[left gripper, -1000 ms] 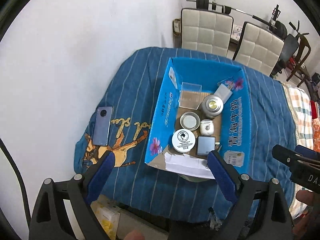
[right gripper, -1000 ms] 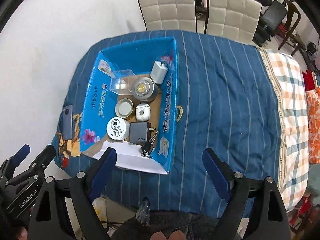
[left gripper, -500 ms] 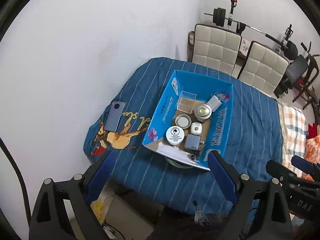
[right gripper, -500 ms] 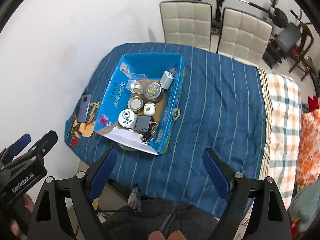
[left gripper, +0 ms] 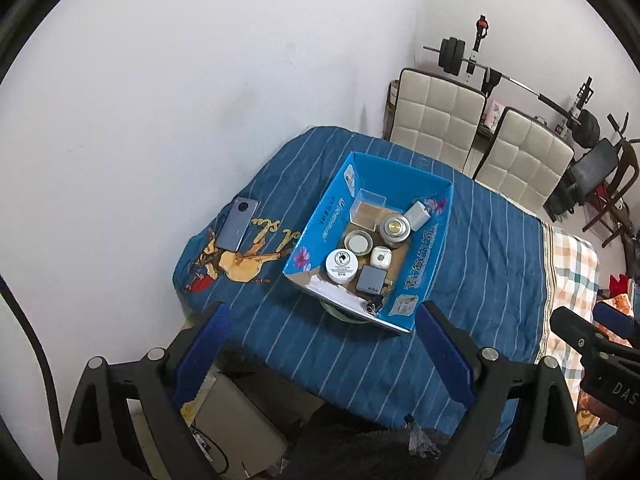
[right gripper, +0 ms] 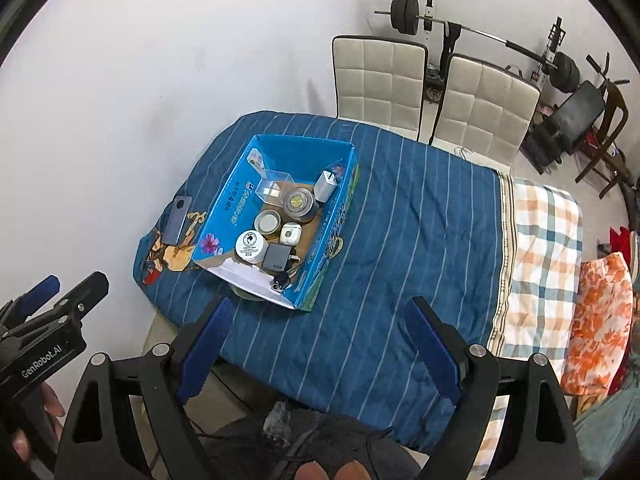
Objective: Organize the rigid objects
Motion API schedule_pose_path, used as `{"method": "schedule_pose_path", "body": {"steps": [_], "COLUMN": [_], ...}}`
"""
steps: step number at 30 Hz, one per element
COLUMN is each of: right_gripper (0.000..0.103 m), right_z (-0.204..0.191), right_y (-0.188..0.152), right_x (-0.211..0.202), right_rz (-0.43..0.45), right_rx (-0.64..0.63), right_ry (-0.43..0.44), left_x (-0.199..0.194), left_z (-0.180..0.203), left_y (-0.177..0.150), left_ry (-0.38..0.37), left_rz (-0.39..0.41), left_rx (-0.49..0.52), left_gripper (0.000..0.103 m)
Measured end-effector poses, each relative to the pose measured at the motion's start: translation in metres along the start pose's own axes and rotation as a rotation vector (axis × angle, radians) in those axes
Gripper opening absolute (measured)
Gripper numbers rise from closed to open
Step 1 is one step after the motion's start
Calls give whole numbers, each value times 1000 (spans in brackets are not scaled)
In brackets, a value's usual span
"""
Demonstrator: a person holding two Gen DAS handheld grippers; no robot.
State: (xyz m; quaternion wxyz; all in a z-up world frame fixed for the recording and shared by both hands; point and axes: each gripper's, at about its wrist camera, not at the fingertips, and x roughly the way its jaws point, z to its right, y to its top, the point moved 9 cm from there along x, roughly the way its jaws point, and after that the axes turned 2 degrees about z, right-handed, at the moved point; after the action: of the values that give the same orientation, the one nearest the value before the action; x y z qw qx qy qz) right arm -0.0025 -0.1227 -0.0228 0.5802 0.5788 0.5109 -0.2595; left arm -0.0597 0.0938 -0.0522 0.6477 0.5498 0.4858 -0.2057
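A blue cardboard box [left gripper: 324,224] [right gripper: 228,208] lies on the blue striped cloth [right gripper: 400,240] of a table. Inside are several small items: a white round jar [left gripper: 341,266] [right gripper: 251,245], a grey charger [left gripper: 369,279] [right gripper: 277,257], a silver tin [left gripper: 395,229] [right gripper: 298,203], a clear plastic case [left gripper: 366,212] and a white earbud case [left gripper: 380,257]. Dark keys [right gripper: 281,280] rest at the box's near edge. A grey phone [left gripper: 237,224] [right gripper: 177,220] lies on the cloth left of the box. My left gripper [left gripper: 322,330] and right gripper [right gripper: 320,320] hang high above the table's near edge, both open and empty.
Two white padded chairs [right gripper: 380,80] [right gripper: 484,108] stand behind the table. A barbell rack [right gripper: 432,24] and a dark bench [right gripper: 576,116] line the back wall. A checked cloth [right gripper: 540,248] and an orange cushion [right gripper: 600,320] lie at the right. A cardboard carton [left gripper: 236,420] sits on the floor.
Both grippers have risen and pulled back from the table, so the box and table look smaller and farther. Both stay open and empty.
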Motion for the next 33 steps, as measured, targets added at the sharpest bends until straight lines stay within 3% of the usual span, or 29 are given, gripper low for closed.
{"method": "schedule_pose_path", "body": {"steps": [17, 33], "right_gripper": [91, 91], "right_z": [-8, 1], "right_y": [-4, -5], "right_x": [80, 102], "right_rz": [-90, -133], "right_rx": [44, 60], "right_ry": [-91, -99], "left_x": [65, 88], "left_z": [-15, -4], "left_y": [-2, -5], "left_ry": [-6, -17], "left_rz": [-52, -106], "left_rx": [7, 41], "left_gripper": [95, 95]}}
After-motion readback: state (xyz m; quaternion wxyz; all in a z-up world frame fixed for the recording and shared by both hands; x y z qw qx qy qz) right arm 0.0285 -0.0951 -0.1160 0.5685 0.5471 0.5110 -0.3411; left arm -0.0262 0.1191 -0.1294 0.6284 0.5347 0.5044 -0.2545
